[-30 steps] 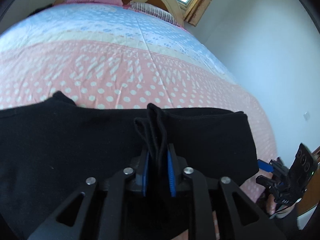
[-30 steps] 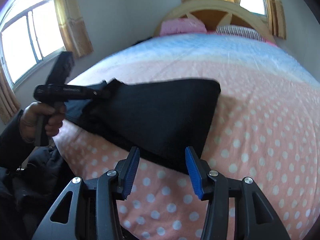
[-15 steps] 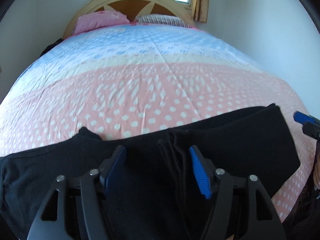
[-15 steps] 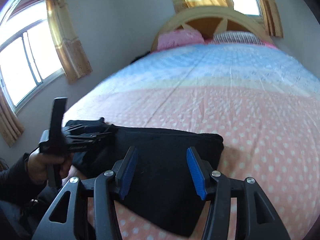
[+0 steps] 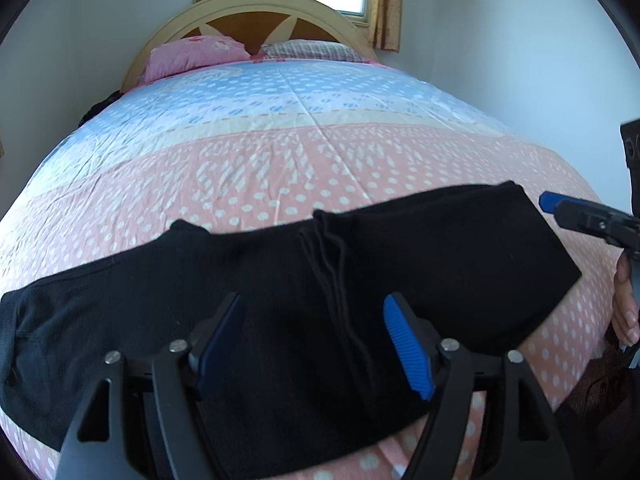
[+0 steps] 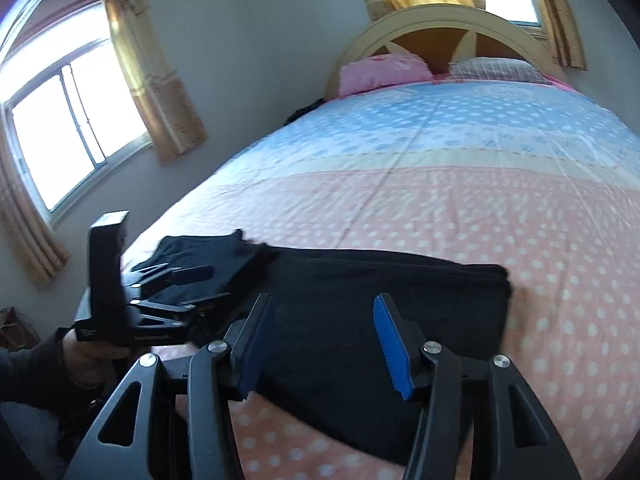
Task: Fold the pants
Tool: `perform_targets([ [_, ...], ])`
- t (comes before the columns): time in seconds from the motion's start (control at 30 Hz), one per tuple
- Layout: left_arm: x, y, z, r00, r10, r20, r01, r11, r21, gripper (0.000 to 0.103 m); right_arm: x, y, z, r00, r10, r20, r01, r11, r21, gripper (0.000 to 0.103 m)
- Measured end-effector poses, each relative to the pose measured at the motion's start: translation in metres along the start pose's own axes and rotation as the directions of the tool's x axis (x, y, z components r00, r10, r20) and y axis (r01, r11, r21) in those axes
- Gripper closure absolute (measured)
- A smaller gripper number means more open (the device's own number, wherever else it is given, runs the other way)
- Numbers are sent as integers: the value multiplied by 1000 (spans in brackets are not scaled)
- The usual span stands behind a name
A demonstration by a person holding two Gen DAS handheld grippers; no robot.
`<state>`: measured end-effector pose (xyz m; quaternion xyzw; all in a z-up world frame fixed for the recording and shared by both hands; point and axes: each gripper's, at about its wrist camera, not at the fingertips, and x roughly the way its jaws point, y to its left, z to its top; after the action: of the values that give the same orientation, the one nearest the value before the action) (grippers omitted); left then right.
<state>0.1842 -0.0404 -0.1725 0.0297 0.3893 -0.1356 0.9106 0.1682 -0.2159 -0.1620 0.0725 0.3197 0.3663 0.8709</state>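
Both tools open, nothing gripped.

The left tool (image 5: 316,340) points forward with its blue-padded jaws spread wide apart, nothing between them. The right tool (image 6: 320,344) is in the same state, jaws parted and empty. From the right wrist view, the left hand (image 6: 86,354) wraps the left tool's handle from below. From the left wrist view, the right tool's blue fingertip (image 5: 549,201) projects in from the right edge.
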Motion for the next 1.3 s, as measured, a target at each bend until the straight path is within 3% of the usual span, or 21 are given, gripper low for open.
perform_targets([
  [0.07, 5, -3, -7, 999, 28, -25, -27, 999, 27, 23, 15, 16, -12, 997, 54, -59, -57, 998, -39, 50],
  [0.2, 5, -1, -14, 1000, 12, -11, -12, 1000, 4, 21, 52, 28, -35, 978, 3, -208, -21, 996, -85, 50],
  [0.27, 4, -1, -14, 1000, 10, -10, -10, 1000, 9, 21, 51, 32, -37, 980, -12, -197, -10, 994, -111, 49],
  [0.33, 2, 1, -15, 1000, 0, -9, 0, 1000, 2, 20, 45, 35, -31, 982, 18, -190, -35, 996, -85, 49],
  [0.43, -2, 8, -15, 1000, -19, -6, 19, 999, -27, 20, 40, 34, -20, 990, 88, -111, -95, 994, -58, 49],
  [0.5, -3, 11, -17, 1000, -26, -8, 25, 999, -35, 19, 51, 37, -18, 988, 92, -127, -100, 993, -56, 49],
  [0.6, -6, 14, -18, 1000, -20, -3, 19, 999, -34, 19, 79, 38, -27, 976, 12, -219, -26, 998, -62, 49],
  [0.73, -21, 29, -17, 999, 25, 31, -24, 999, -48, 19, 69, 47, -23, 980, -15, -197, -4, 995, -96, 49],
  [0.83, -36, 51, -15, 992, 108, 66, -105, 994, -42, 19, 64, 57, -14, 992, -8, -128, -7, 993, -115, 49],
  [1.0, -55, 122, -18, 959, 280, 52, -274, 957, -101, 19, 89, 83, 1, 992, -42, -119, 15, 975, -223, 49],
  [1.17, -72, 198, -38, 903, 430, -8, -423, 883, -205, 18, 134, 85, 25, 986, -34, -161, 5, 985, -173, 49],
  [1.23, -72, 224, -51, 902, 429, -55, -427, 864, -267, 16, 158, 79, 23, 968, -54, -245, 17, 989, -150, 49],
  [1.3, -67, 242, -65, 920, 381, -94, -389, 858, -336, 16, 154, 84, 22, 975, -56, -213, 19, 985, -171, 49],
])
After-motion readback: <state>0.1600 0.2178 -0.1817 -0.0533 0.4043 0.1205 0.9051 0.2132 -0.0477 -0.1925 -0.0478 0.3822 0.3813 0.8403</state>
